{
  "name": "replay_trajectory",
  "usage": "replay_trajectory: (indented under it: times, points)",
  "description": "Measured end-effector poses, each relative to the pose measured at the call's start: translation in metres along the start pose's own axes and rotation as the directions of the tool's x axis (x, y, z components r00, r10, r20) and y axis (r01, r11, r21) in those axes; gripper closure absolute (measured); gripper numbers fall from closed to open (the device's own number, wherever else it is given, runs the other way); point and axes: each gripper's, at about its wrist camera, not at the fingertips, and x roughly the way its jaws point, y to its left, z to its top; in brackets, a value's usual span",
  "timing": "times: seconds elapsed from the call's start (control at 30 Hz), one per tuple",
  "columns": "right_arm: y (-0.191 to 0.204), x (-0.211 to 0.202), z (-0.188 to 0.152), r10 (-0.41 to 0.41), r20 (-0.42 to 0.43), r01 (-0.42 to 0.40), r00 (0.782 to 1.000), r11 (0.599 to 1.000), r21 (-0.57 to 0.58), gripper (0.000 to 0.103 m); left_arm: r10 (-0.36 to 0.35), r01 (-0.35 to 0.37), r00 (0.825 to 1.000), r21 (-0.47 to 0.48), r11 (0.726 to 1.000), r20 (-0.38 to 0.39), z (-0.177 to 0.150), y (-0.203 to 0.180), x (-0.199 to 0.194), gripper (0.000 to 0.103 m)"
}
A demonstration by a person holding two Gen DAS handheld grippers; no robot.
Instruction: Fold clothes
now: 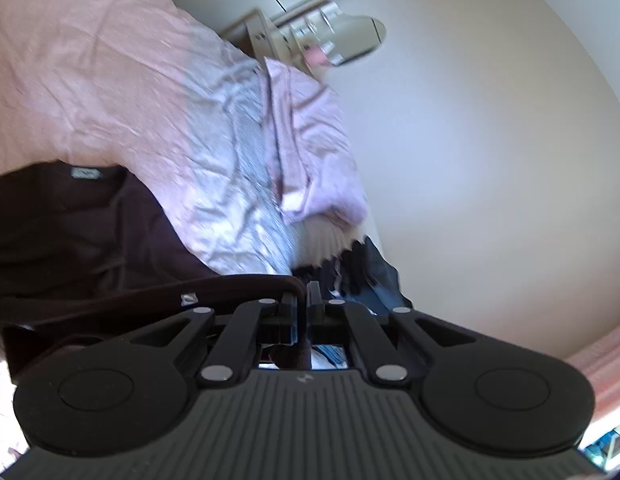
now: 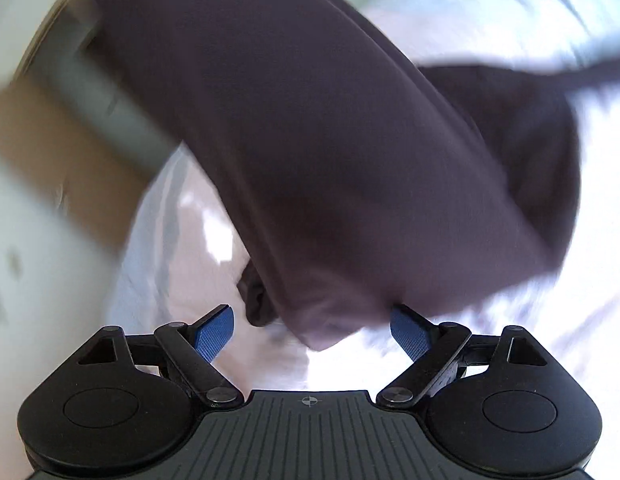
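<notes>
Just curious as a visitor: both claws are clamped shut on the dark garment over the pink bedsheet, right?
Not quite. Only the left claw is shut on the dark garment. The right wrist view shows the right claw wide open, blue pads apart. The pink bedsheet part is right.

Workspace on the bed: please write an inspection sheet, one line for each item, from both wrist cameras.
Surface: pink bed sheet, creased.
Job's things: dark brown garment lying on the sheet, one edge raised; the same garment hangs in front of the right wrist camera.
Clutter: pink pillow; dark clothes heaped beyond it.
Grippers: left gripper shut on the garment's edge; right gripper open, cloth between the blue pads, not pressed.
Cables: nothing seen.
Surroundings: pale wall; blurred shelf.
</notes>
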Motion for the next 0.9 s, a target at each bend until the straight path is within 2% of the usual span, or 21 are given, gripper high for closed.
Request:
replay_trajectory:
  times: [0.1,0.2,0.33,0.37,0.4,0.43,0.47,0.53,0.6,0.67,0.7,0.73,0.77,0.8,0.87,0.9]
  points:
    - [-0.001,0.018,-0.017,-0.074,-0.005,0.074,0.997,0.994,0.076,0.015,-0.025,0.025,0.999,0.008,1.000,-0.037,-0.003,-0.003,0.001,0.102]
    - [0.004,0.044,-0.025,-0.135,0.025,0.134,0.991,0.990,0.054,0.015,-0.034,0.034,0.998,0.018,0.999,-0.044,-0.005,-0.001,-0.004,0.102]
    - [-0.011,0.067,-0.013,-0.148,0.093,0.141,0.985,0.987,0.073,0.015,-0.023,0.024,1.000,0.036,0.999,-0.018,-0.002,0.006,-0.024,0.102]
    - [-0.015,0.069,-0.010,-0.152,0.103,0.144,0.983,0.986,0.082,0.034,-0.013,0.013,1.000,0.044,0.999,-0.008,0.001,0.008,-0.030,0.102]
    - [-0.018,0.063,-0.007,-0.178,0.095,0.172,0.979,0.983,0.063,0.073,0.002,-0.003,1.000,0.059,0.998,0.006,0.003,0.012,-0.038,0.102]
    - [-0.022,0.051,-0.004,-0.195,0.086,0.192,0.977,0.980,0.044,0.087,0.014,-0.016,1.000,0.069,0.997,0.024,0.006,0.017,-0.046,0.102]
    - [-0.027,0.038,-0.001,-0.213,0.078,0.212,0.974,0.977,0.020,0.092,0.024,-0.027,0.999,0.071,0.997,0.039,0.008,0.024,-0.055,0.102]
    - [-0.038,-0.003,0.004,-0.253,0.080,0.258,0.964,0.964,-0.069,0.093,0.044,-0.047,0.998,0.070,0.996,0.055,0.009,0.036,-0.072,0.102]
    - [-0.051,-0.055,0.015,-0.325,0.097,0.338,0.941,0.924,-0.177,0.093,0.055,-0.058,0.998,0.075,0.995,0.042,0.004,0.046,-0.086,0.102]
    - [-0.061,-0.111,0.035,-0.402,0.130,0.422,0.907,0.860,-0.286,0.094,0.039,-0.037,0.999,0.100,0.994,-0.020,-0.014,0.051,-0.093,0.102]
    - [-0.060,-0.140,0.046,-0.437,0.161,0.465,0.885,0.809,-0.360,0.094,0.027,-0.019,0.997,0.116,0.993,-0.068,-0.027,0.052,-0.093,0.102]
    - [-0.055,-0.168,0.056,-0.468,0.203,0.506,0.860,0.739,-0.445,0.094,0.032,-0.015,0.991,0.129,0.992,-0.128,-0.046,0.054,-0.091,0.102]
    - [-0.048,-0.192,0.063,-0.493,0.244,0.541,0.835,0.652,-0.531,0.094,0.042,-0.015,0.981,0.141,0.990,-0.190,-0.065,0.055,-0.088,0.102]
    - [-0.041,-0.215,0.069,-0.512,0.285,0.565,0.811,0.558,-0.607,0.097,0.053,-0.014,0.966,0.154,0.988,-0.252,-0.085,0.057,-0.084,0.102]
    - [-0.030,-0.248,0.071,-0.523,0.322,0.560,0.789,0.396,-0.727,0.098,0.076,-0.009,0.926,0.178,0.984,-0.370,-0.124,0.060,-0.078,0.102]
    - [-0.028,-0.254,0.070,-0.525,0.311,0.536,0.792,0.354,-0.766,0.098,0.108,-0.032,0.899,0.180,0.983,-0.425,-0.145,0.068,-0.072,0.102]
